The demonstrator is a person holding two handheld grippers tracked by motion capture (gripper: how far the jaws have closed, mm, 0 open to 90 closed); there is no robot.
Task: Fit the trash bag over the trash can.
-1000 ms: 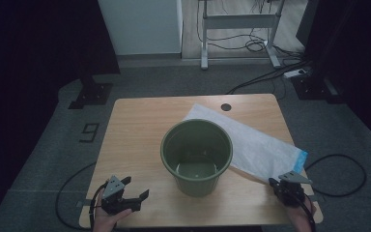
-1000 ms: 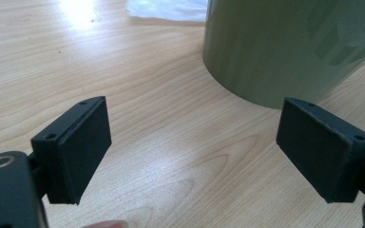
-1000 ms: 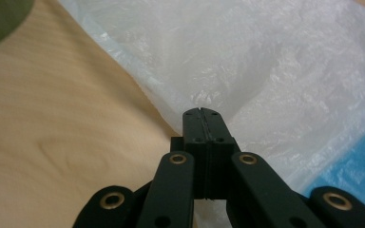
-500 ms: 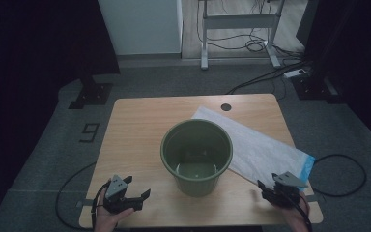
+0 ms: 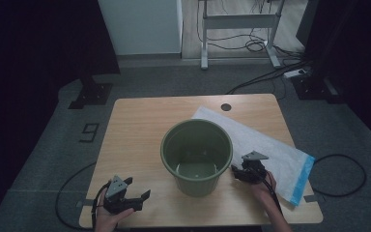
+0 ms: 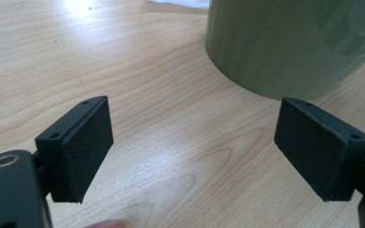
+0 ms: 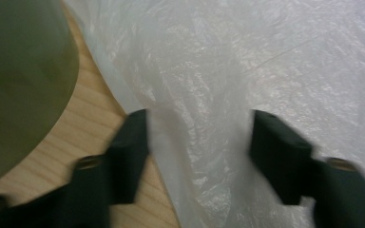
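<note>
A green bucket stands upright and empty in the middle of the wooden table. A white plastic bag with a blue end lies flat to its right. My right gripper hovers just right of the bucket, over the bag's near edge. Its jaws have just been closing but stand apart, with the bag lying beneath and between them, not pinched. The right gripper has the bucket at its left. My left gripper rests at the front left, open and empty. The left gripper faces the bucket.
A round cable hole sits in the table's far edge. Cables trail from both grippers over the front edge. A metal desk frame and dark stands are on the carpet behind the table.
My right gripper has moved left from the bag's blue end to beside the bucket, and its jaws have opened. The bag's blue end now lies flat. The left gripper has stayed put.
</note>
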